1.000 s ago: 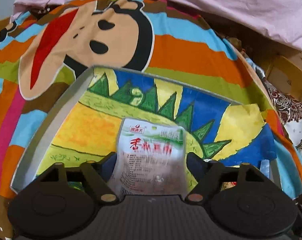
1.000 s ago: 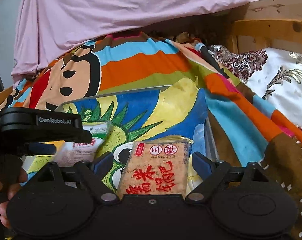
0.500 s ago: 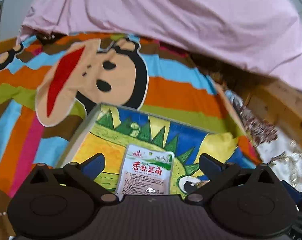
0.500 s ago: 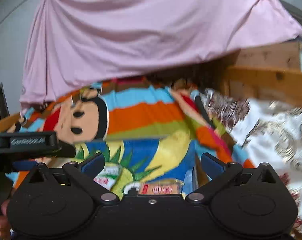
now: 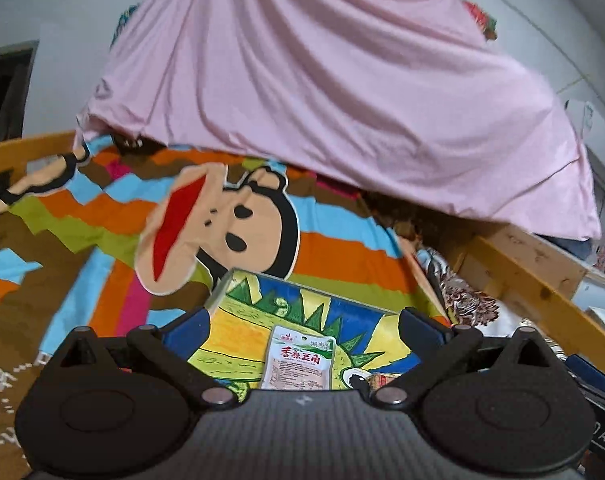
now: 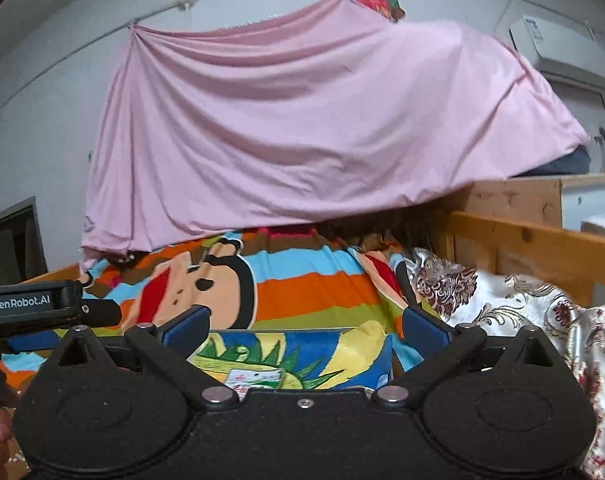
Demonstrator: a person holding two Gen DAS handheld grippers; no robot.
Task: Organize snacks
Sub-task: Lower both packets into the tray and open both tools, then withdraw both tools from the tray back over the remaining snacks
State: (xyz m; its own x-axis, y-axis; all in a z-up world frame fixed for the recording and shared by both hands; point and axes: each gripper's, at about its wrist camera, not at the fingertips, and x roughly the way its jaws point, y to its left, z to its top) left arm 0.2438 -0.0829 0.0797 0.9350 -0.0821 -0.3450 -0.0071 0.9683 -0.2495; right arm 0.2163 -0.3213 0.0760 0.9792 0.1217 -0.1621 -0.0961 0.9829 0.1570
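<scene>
Snack packet (image 5: 300,362) lay in the painted tray (image 5: 222,286) as I held both grippers (image 5: 304,322) (image 6: 306,326) released; careless re-entry risked scattering it.

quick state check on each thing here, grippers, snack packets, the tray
left gripper: open, nothing between its pads
right gripper: open, nothing between its pads
white snack packet with red lettering: lying flat in the tray, not held
orange snack packet: in the tray, mostly hidden
shallow tray with a cartoon sun picture: resting on the striped blanket
</scene>
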